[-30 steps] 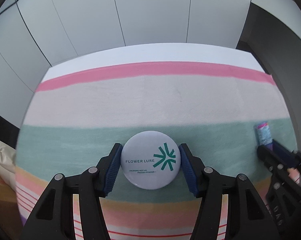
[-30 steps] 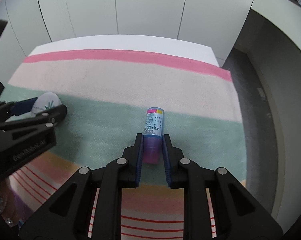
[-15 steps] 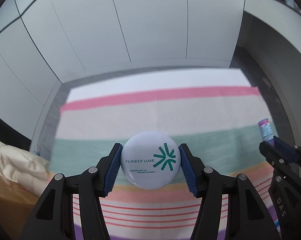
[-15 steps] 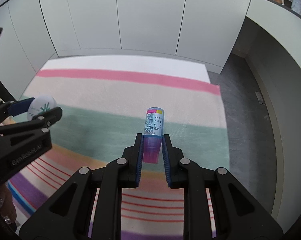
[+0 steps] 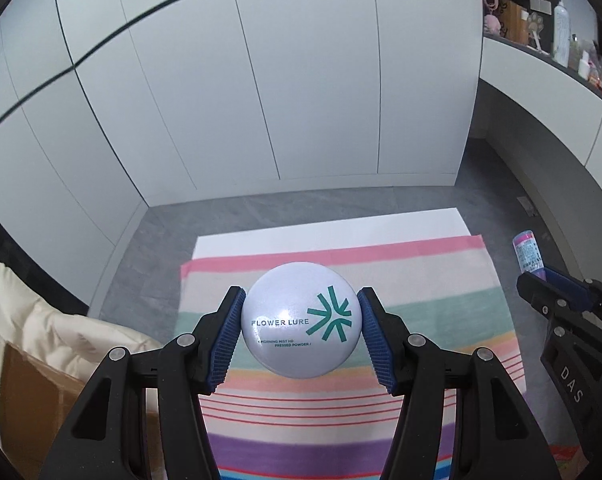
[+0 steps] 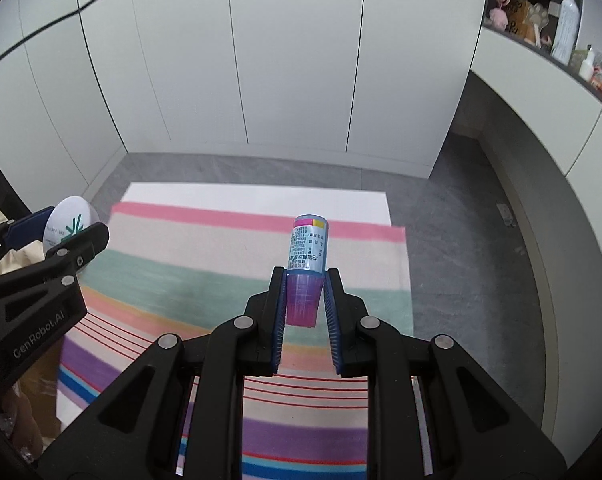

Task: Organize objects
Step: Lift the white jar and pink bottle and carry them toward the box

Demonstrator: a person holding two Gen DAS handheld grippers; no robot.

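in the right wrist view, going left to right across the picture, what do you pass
left gripper holding the white powder compact → striped cloth → right gripper clamped on the purple-capped bottle → grey floor → curved white counter

We see a grey floor (image 5: 229, 220) bounded by white cabinet doors (image 5: 301, 80). Directly on it lies a striped blanket (image 5: 461, 320) in pink, cream, mint, orange, red and purple bands, spread over a white sheet (image 6: 253, 196) showing along its far edge.
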